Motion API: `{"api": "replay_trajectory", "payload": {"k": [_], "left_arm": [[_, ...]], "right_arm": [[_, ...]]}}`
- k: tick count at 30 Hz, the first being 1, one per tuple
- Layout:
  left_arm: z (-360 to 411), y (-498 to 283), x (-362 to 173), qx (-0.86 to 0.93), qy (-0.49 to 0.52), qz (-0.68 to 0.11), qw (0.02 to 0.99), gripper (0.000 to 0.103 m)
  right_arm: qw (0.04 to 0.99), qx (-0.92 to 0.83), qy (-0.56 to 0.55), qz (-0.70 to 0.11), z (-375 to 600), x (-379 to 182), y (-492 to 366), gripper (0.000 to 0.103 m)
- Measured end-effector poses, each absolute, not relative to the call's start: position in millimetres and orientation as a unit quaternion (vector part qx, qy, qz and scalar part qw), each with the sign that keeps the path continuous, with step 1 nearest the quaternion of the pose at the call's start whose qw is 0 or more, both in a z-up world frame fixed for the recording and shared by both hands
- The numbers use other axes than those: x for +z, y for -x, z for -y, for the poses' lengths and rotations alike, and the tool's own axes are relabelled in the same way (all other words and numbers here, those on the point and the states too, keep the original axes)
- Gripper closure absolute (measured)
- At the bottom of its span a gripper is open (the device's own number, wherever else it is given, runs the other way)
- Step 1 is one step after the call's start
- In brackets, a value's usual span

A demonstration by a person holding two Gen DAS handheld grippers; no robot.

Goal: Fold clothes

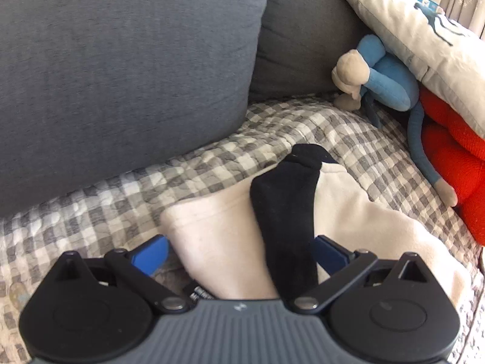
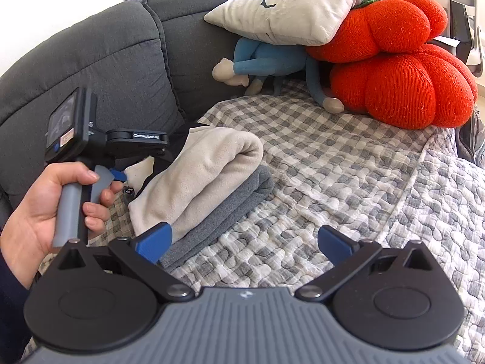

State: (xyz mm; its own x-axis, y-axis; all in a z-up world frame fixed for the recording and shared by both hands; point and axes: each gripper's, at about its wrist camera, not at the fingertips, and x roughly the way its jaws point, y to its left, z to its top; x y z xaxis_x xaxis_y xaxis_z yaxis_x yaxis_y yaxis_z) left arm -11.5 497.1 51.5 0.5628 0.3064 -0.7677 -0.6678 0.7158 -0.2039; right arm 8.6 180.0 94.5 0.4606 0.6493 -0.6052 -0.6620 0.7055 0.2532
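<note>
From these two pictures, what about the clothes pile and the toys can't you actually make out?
- Grey garment: mostly buried under the cream garment in the right wrist view.
- Black sock: lower end hidden behind the left gripper body in the left wrist view.
- Blue stuffed toy: head covered by the white pillow.
- Pillow print: cut off by the edge.

You are in a home living room: a grey sofa (image 2: 127, 60) under a grey-checked quilt (image 2: 348, 166), a printed cream pillow (image 2: 291, 9), two red pumpkin cushions (image 2: 406, 91) and a blue plush monkey (image 2: 266, 60) piled at its far end.
</note>
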Motion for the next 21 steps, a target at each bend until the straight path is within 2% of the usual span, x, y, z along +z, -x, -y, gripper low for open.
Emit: {"api": "replay_trajectory", "payload": {"k": [4, 9, 15, 19, 21], "left_arm": [[-482.5, 68.6, 68.2, 0.238, 0.299, -0.328, 0.864, 0.001], [-450.8, 121.6, 73.0, 0.207, 0.293, -0.301, 0.884, 0.001], [-434.7, 94.1, 50.0, 0.199, 0.240, -0.331, 0.891, 0.001], [-432.7, 85.8, 12.9, 0.196, 0.281, -0.367, 0.865, 0.000], [-428.9, 91.4, 7.3, 0.197, 0.285, -0.351, 0.870, 0.000]], "right_arm": [[0.848, 0.392, 0.003, -0.357, -182.1, 95.7, -6.3, 0.000], [0.833, 0.405, 0.015, -0.376, -190.1, 91.5, 0.9, 0.000], [0.843, 0.405, 0.032, -0.352, -193.7, 89.3, 9.1, 0.000], [0.848, 0.398, 0.025, -0.349, -191.7, 86.4, 6.2, 0.000], [0.846, 0.392, 0.016, -0.360, -190.1, 83.8, 2.0, 0.000]]}}
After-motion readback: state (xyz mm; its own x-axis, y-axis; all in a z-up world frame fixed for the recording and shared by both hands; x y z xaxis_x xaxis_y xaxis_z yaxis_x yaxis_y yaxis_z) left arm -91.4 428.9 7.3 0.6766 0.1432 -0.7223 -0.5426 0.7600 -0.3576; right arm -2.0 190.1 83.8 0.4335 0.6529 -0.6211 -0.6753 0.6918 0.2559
